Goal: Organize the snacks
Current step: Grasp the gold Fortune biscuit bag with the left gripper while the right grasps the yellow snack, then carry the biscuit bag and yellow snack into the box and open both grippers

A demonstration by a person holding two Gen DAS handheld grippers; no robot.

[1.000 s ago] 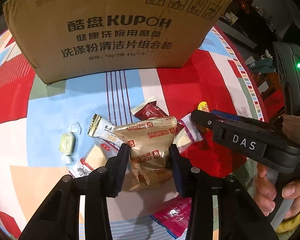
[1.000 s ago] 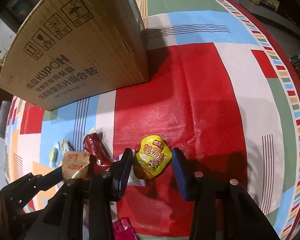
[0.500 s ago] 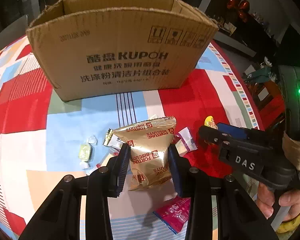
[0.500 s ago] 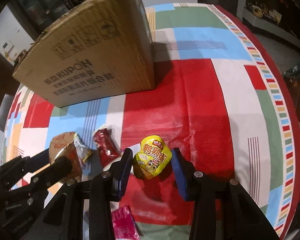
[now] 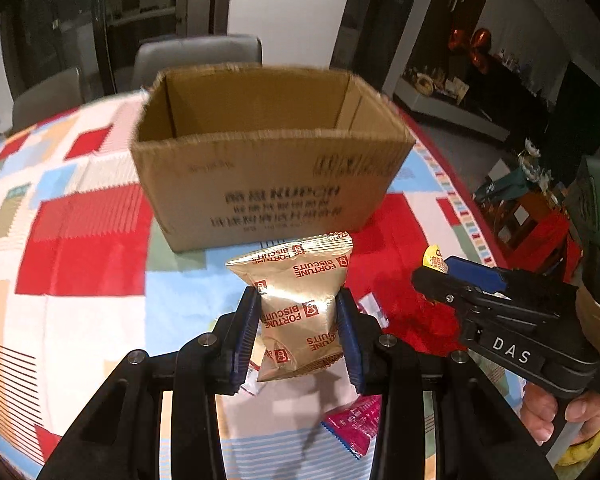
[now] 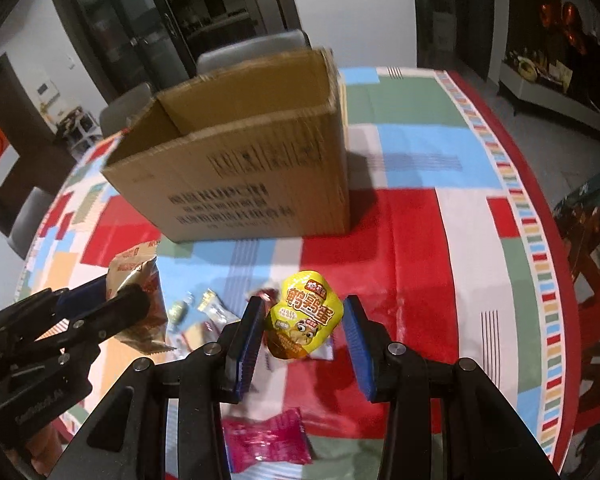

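Both grippers have been lifted since the earlier frames: the snacks once resting on the tablecloth are now carried clear of it, and the box's open top has come into sight. Left gripper [image 5: 298,330] jaws are closed narrowly on a gold Fortune Biscuits packet [image 5: 298,300], pinched at its middle by the blue pads, upright. Right gripper [image 6: 304,338] jaws are closed on a yellow egg-shaped snack pack [image 6: 304,320], tilted slightly. In the left wrist view the right gripper is seen at 3 o'clock, a hand [image 5: 560,416] on its handle. Below the jaws, loose snacks are left on the patchwork tablecloth [image 6: 420,240]: a pink wrapper [image 6: 266,440] at 6 o'clock, small sweets [image 6: 202,306] at 9 o'clock in the right wrist view. At 12 o'clock the open cardboard box [image 5: 268,168] is seen standing on the cloth, well apart from both held packets; its floor is hidden.
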